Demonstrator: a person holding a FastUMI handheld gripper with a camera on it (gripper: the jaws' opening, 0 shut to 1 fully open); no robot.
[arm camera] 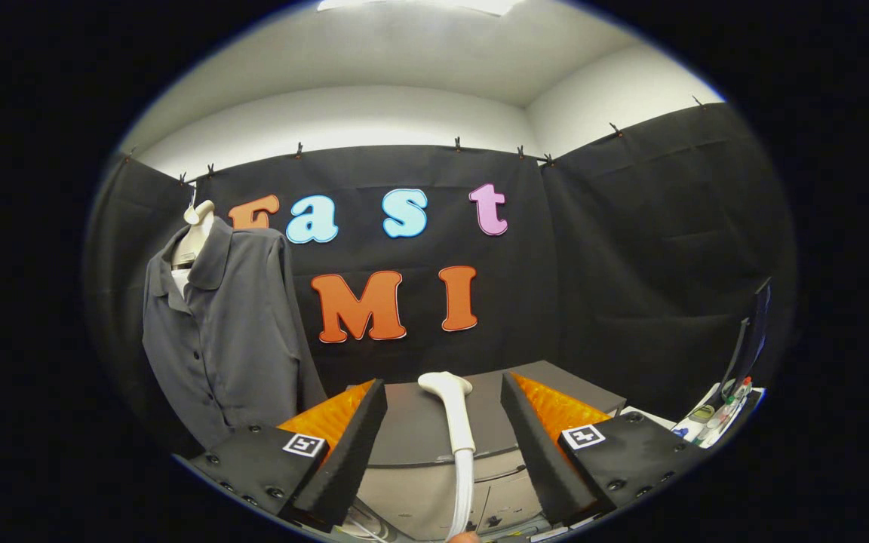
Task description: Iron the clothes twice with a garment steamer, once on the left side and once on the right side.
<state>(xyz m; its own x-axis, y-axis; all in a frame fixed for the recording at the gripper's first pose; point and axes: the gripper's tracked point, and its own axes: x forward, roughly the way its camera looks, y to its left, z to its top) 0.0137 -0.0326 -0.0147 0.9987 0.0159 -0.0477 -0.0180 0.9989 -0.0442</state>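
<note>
Both fingers of my tool (443, 422) stand released around the steamer head (451, 411), ready to grip; shirt (227, 332) hangs at ten o'clock.

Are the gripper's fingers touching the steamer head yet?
Apart. The gripper view shows the steamer head standing between the open gripper, with bare gaps on either side of it.

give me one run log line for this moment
stage: before steamer grasp | gripper: open, fingers either side of the steamer head, not pressing | shirt: hanging on hanger beyond the fingers, untouched
</note>
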